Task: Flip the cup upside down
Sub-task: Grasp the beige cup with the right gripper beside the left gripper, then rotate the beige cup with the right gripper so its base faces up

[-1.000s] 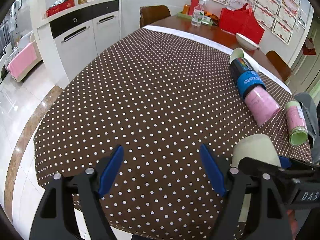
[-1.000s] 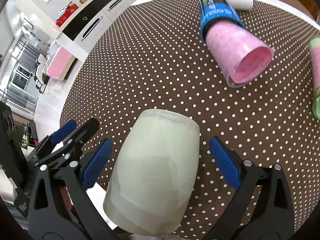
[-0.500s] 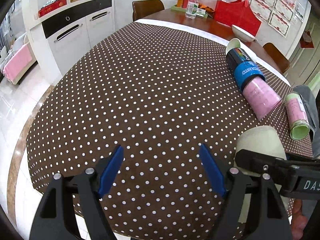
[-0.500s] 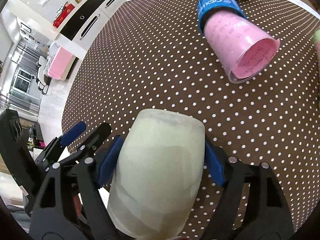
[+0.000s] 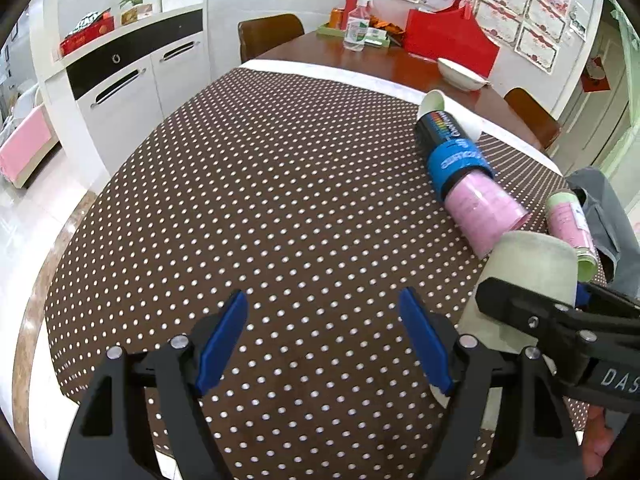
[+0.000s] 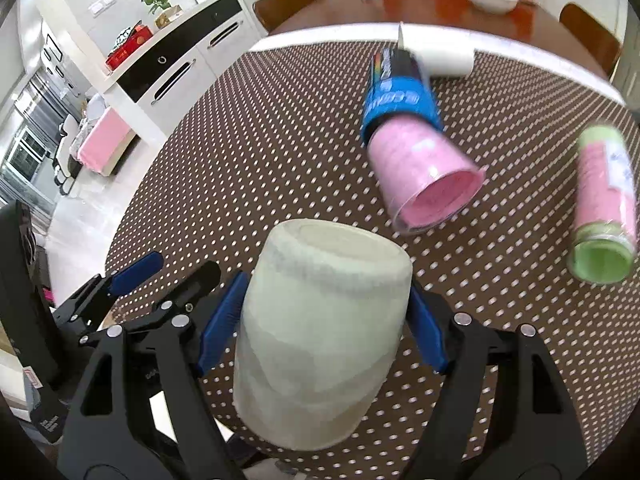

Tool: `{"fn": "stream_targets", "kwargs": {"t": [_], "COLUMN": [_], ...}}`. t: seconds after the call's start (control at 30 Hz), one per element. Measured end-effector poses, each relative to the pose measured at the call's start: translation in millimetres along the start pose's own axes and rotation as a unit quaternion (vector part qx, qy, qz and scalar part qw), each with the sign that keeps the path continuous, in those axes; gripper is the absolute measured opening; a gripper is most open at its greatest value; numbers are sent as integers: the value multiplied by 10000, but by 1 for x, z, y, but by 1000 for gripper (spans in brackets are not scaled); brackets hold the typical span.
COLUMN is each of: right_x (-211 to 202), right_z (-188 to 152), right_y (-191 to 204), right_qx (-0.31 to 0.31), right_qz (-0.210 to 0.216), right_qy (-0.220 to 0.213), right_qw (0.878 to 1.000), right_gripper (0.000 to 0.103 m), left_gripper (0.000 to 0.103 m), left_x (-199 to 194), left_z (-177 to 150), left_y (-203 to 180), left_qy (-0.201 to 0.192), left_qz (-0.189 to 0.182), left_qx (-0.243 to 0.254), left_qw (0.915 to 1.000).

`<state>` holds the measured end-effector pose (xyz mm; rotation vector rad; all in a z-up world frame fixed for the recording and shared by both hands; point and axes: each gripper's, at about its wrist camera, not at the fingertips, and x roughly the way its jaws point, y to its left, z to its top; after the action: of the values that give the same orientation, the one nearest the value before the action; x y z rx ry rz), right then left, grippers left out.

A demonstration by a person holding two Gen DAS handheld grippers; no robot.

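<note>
My right gripper (image 6: 324, 322) is shut on a pale cream-green cup (image 6: 320, 328), its blue pads pressed on both sides. The cup tilts away from the camera, above the near edge of the brown polka-dot tablecloth (image 6: 280, 140). The same cup (image 5: 528, 280) shows at the right of the left wrist view, clamped by the right gripper (image 5: 532, 304). My left gripper (image 5: 324, 340) is open and empty over the cloth, to the left of the cup.
A stack of pink, blue and white cups (image 6: 412, 136) lies on its side beyond the held cup. A pink-and-green cup (image 6: 604, 204) lies to the right. A bowl (image 5: 460, 74), bottle (image 5: 356, 28) and red bag (image 5: 448, 36) stand on the far wooden table.
The right gripper closed on the cup, then lifted and tilted it further away from the camera. The left gripper stayed open, its view shifting slightly.
</note>
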<state>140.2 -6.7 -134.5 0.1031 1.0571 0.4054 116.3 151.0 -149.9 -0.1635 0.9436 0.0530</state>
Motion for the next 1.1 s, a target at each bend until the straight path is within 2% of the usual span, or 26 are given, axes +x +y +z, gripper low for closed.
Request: {"fn": "stream_targets", "kwargs": {"t": [0.53,0.77,1.1], "right_x": [-25,-17,4], "right_z": [14,18,22], "right_y": [-3,0,-2], "right_qx": [-372,-597,-563], "right_qz": [-865,-1119,-1077], "right_qy": [-642,-558,-301], "right_qw": [9935,9904,9921], "right_gripper": [73,73,73], "left_gripper": [77,77,77], "left_x": [3,10,21], "left_z": [15,18,17], "left_y": [-18,-22,-20], "left_qy": [-96,-42,87], "left_qz": [-159,-207,-153], "left_qx": [73,103,131], "left_qw": [9998,9997,9998]}}
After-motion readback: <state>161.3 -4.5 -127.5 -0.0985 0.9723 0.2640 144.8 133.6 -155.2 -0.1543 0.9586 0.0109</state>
